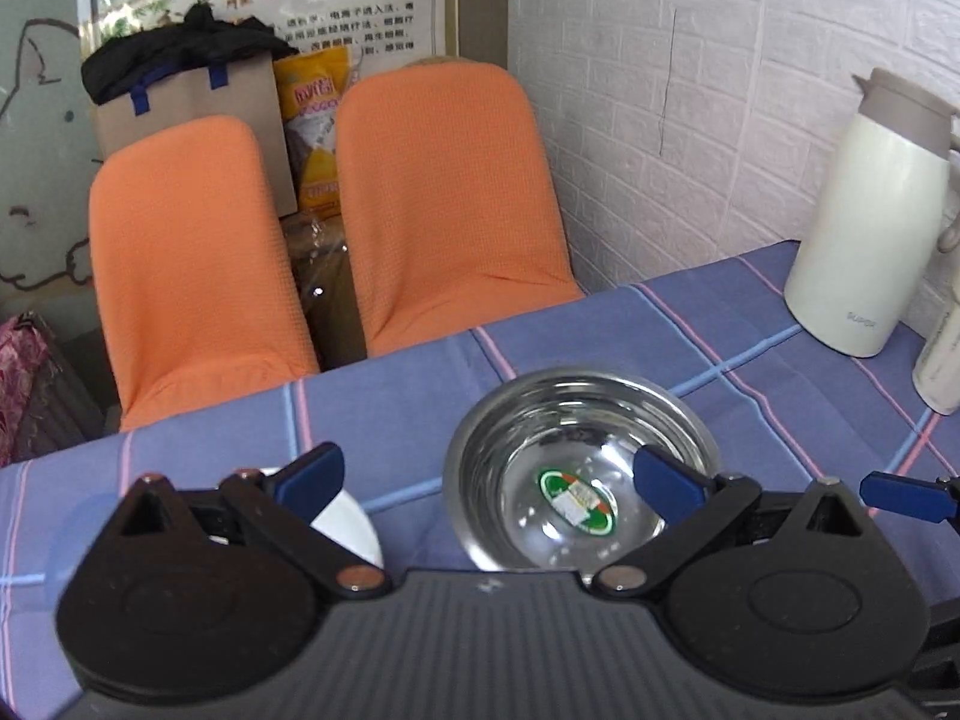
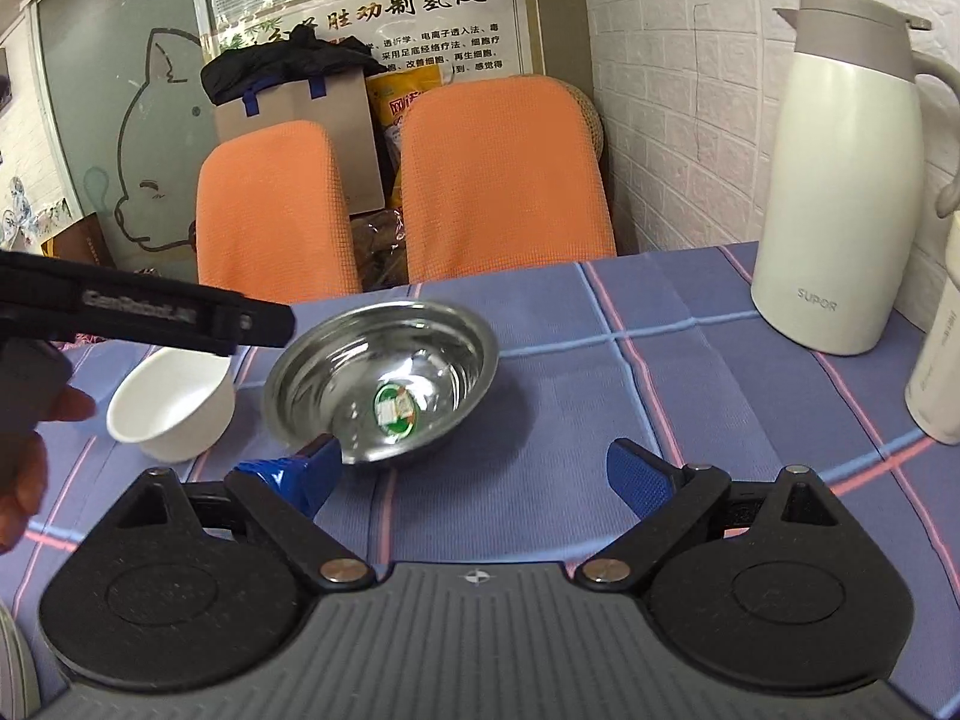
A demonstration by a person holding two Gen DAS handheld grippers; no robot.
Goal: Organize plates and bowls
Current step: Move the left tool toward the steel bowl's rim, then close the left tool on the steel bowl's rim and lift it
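At the far left of the right wrist view, a person's hand (image 2: 24,450) held the left tongs (image 1: 489,480), whose black body carried lettering too blurred to read. Beneath that body a white bowl (image 2: 171,414) sat on the counter (image 2: 690,396), which was covered in a blue checked cloth, with its near edge out of view. Just beside the white bowl, on its right, stood a steel bowl (image 2: 384,378) tilted towards the camera, with a green and white sticker in its bottom.

The left tongs were spread wide and gripped nothing; in their own view one blue pad lay over the white bowl and the other over the steel bowl's inside, contact unclear. The right tongs (image 2: 474,474) were also spread and empty, their left pad close under the steel bowl's near rim, their right pad over bare cloth.

Right of the steel bowl the cloth lay open as far as a cream jug (image 2: 840,192) marked SUPOR, near the white brick wall (image 2: 690,90).

Two orange chairs (image 2: 504,180) stood at the counter's far edge, and behind them was a poster (image 2: 420,18) in Chinese characters.
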